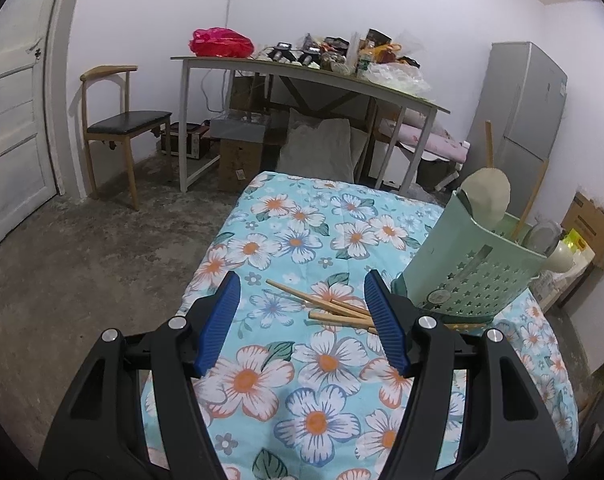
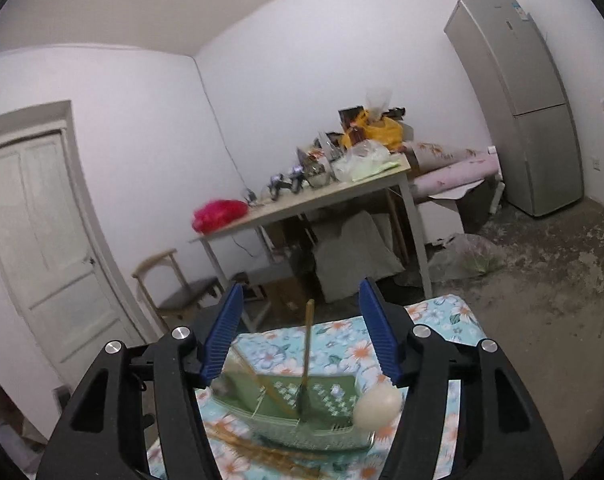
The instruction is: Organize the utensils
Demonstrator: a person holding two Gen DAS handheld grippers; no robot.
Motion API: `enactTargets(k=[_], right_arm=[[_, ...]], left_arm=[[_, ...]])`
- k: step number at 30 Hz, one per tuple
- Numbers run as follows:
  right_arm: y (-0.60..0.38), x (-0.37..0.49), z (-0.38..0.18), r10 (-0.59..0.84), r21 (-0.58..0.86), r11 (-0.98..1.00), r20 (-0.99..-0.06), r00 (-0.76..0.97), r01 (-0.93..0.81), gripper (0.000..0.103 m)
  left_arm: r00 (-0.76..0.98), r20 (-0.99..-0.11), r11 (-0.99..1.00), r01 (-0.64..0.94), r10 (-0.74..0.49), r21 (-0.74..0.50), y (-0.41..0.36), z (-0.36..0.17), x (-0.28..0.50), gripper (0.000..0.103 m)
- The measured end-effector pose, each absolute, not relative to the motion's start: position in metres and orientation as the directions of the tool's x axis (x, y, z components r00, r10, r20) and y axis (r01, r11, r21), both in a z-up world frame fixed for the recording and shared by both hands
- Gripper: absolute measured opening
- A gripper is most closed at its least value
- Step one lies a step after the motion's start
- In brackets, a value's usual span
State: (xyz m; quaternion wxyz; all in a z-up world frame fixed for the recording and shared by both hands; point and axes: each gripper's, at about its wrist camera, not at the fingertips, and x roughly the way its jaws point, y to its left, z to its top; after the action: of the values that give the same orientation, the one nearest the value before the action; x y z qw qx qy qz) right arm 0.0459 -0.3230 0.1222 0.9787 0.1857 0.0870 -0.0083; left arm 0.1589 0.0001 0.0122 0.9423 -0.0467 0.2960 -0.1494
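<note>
Flowered blue cloth covers the desk; on it stands a pale green perforated plastic utensil basket. Just left of that basket lie loose wooden chopsticks, long axes crosswise before the spread, empty left tongs, which are nearer. Right tongs gape empty above the basket.

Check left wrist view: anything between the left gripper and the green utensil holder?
Yes: loose wooden chopsticks lie on the floral cloth between the left gripper and the green utensil holder.
</note>
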Motion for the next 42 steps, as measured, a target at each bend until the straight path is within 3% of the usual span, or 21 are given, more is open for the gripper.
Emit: enactTargets(k=[5,8,12,18,22,24,30,34,37,42], right_arm=[[-0.307,0.022,0.084,0.100,0.405,0.914,-0.260,0.960,0.015,0.059],[-0.296,0.026,0.041,0.175,0.469,0.883,-0.370,0.912,0.021,0.059],[-0.277,0.037,-0.014,0.294,0.575,0.817,-0.481,0.826,0.044,0.059],[-0.254,0.046,-0.057,0.403,0.649,0.759,-0.537,0.741,0.057,0.059],[-0.249,0.047,-0.067,0.437,0.678,0.732,-0.546,0.715,0.070,0.059],[-0.249,0.047,-0.076,0.467,0.704,0.706,-0.544,0.697,0.076,0.059],[-0.241,0.052,-0.103,0.537,0.766,0.631,-0.543,0.646,0.120,0.059],[-0.238,0.054,-0.119,0.561,0.801,0.571,-0.541,0.627,0.180,0.059],[-0.241,0.055,-0.127,0.559,0.819,0.531,-0.533,0.635,0.219,0.059],[-0.248,0.053,-0.131,0.527,0.817,0.511,-0.543,0.654,0.267,0.043]], left_arm=[[0.741,-0.560,0.925,0.349,-0.369,-0.149,-0.019,0.007,0.179,0.048],[0.660,-0.627,0.898,0.408,-0.415,-0.165,-0.039,-0.006,0.211,0.035],[0.544,-0.731,0.875,0.461,-0.412,-0.150,-0.071,-0.029,0.253,0.028],[0.450,-0.858,0.805,0.589,-0.249,0.075,-0.128,-0.072,0.275,0.018],[0.469,-0.865,0.737,0.646,-0.178,0.198,-0.140,-0.075,0.254,0.010],[0.412,-0.894,0.724,0.670,-0.179,0.164,-0.138,-0.071,0.246,0.001],[0.189,-0.952,0.733,0.678,-0.242,-0.052,-0.112,-0.060,0.219,0.000],[0.012,-0.953,0.745,0.626,-0.302,-0.229,-0.094,-0.067,0.194,0.000],[-0.015,-0.939,0.755,0.591,-0.342,-0.284,-0.082,-0.071,0.170,0.000],[-0.105,-0.895,0.754,0.501,-0.434,-0.424,-0.066,-0.082,0.148,0.000]])
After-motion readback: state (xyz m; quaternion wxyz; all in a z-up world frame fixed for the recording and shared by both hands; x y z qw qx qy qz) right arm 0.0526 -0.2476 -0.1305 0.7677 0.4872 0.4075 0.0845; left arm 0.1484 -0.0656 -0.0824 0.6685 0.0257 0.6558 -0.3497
